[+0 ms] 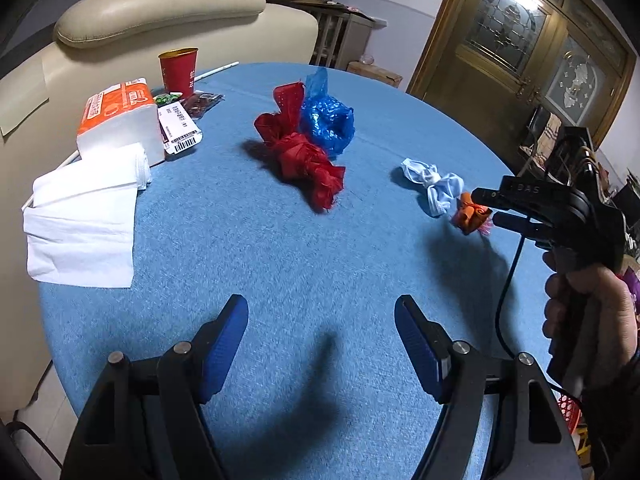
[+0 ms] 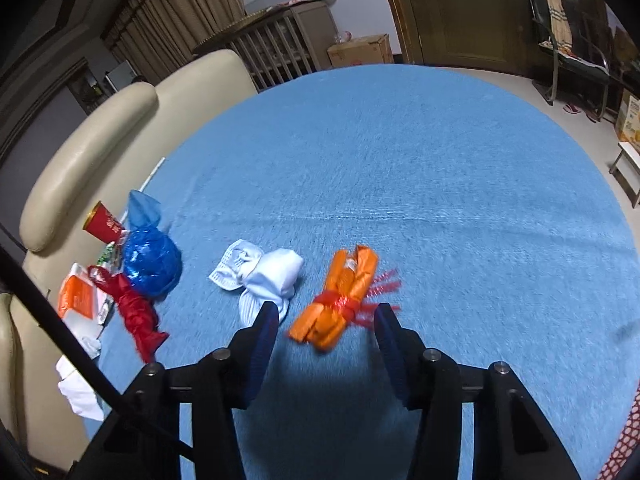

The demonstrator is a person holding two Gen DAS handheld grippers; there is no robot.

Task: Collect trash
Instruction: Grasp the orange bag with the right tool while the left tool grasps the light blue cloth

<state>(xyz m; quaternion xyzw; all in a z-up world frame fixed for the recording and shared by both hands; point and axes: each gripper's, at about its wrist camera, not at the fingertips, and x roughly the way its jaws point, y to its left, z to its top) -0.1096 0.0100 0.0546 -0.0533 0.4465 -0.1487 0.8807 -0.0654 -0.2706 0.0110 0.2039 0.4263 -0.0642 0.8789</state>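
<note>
While your right gripper [image 2: 326, 320] sits wide open, the orange wrapper bundle [image 2: 336, 304] tied with a red band lies on the blue tablecloth [image 2: 440, 200] right between its fingers, with a gap on both sides, so nothing's grabbed yet. Just to its left there's a crumpled white bag [image 2: 260, 276], close to the orange one but seemingly not touching. Further left you've got a knotted red bag [image 1: 304, 152] leaning against a scrunched blue bag [image 1: 326, 116]. Your left gripper [image 1: 320, 344] is open too, hanging over a bare patch of cloth well short of all of it, holding nothing. Way over on the left edge are loose white tissues [image 1: 84, 216], an orange tissue pack [image 1: 120, 116], a barcode label [image 1: 180, 128] and a red paper cup [image 1: 179, 70], with a cream leather sofa [image 1: 160, 12] behind the table.
</note>
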